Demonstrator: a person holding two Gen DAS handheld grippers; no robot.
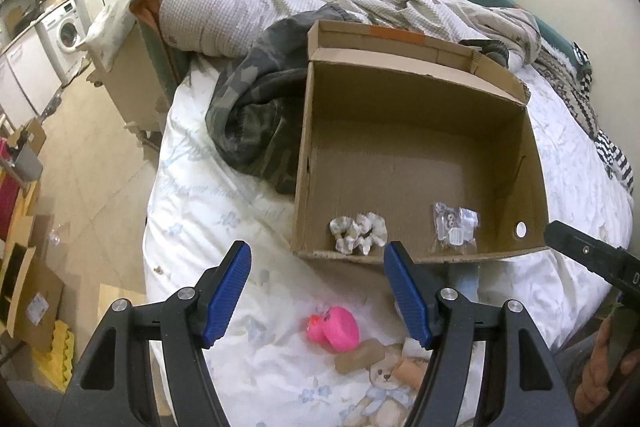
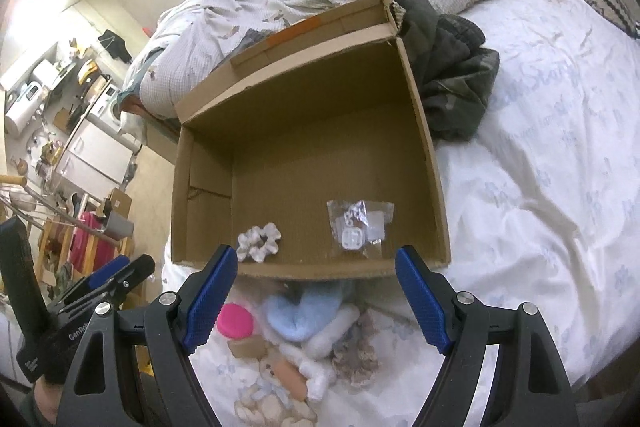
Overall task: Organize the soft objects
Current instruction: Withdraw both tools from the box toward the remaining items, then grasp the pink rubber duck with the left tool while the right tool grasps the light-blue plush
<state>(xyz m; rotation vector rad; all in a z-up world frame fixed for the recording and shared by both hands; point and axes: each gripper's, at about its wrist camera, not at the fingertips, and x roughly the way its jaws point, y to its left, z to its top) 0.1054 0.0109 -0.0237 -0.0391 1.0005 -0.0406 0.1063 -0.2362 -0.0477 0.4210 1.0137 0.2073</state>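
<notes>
From the left wrist, the left gripper (image 1: 316, 259) hangs over the bed (image 1: 208, 227) with its blue fingers (image 1: 228, 291) spread apart and nothing between them. Below it, near the bed's near edge, a pink rubber duck (image 1: 334, 329) lies on the white cover. Just beyond the fingertips stands an open cardboard box (image 1: 536, 163); inside, against its near wall, sit a white scrunchie (image 1: 358, 231) and, toward the near right corner, a clear plastic packet (image 1: 456, 227). A camouflage garment (image 1: 256, 123) is bunched against the box's left wall.

From the right wrist, the right gripper (image 2: 316, 263) is also wide apart and empty — its tips at the box's (image 2: 436, 163) near wall. The scrunchie (image 2: 259, 241) and packet (image 2: 360, 229) lie inside by that wall. On the bed (image 2: 540, 187) just outside it rest a pale blue plush piece (image 2: 298, 319), white fluffy bits (image 2: 320, 367) and the duck (image 2: 235, 321), close together.
</notes>
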